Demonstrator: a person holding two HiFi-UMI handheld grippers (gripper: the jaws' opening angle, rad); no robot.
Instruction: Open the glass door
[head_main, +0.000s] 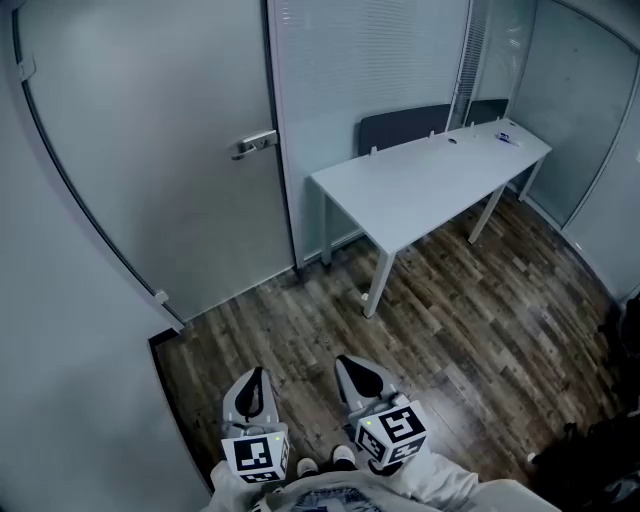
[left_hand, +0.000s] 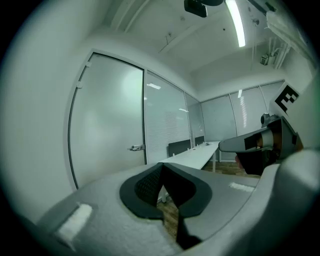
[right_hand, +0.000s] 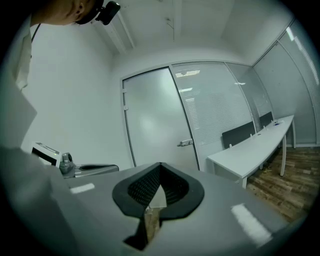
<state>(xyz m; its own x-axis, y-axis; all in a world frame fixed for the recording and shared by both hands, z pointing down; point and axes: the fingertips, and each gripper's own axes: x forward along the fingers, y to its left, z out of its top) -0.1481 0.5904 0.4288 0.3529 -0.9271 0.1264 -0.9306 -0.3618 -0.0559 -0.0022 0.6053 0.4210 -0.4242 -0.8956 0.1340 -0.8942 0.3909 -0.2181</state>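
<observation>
The frosted glass door (head_main: 150, 150) stands closed at the far left of the room, with a metal lever handle (head_main: 256, 144) near its right edge. Both grippers hover low in the head view, well short of the door and apart from it. My left gripper (head_main: 254, 378) is shut with nothing between its jaws. Beside it, my right gripper (head_main: 358, 370) is also shut and empty. From the left gripper view (left_hand: 161, 166) the door (left_hand: 107, 120) and its handle (left_hand: 135, 148) lie ahead. In the right gripper view (right_hand: 160, 166) the handle (right_hand: 185, 143) sits just right of straight ahead.
A long white table (head_main: 430, 180) stands right of the door, with dark chairs (head_main: 400, 125) behind it. Glass partition walls (head_main: 370, 60) with blinds close the back and right. A plain white wall (head_main: 60, 350) runs along the left. The floor (head_main: 470, 320) is dark wood plank.
</observation>
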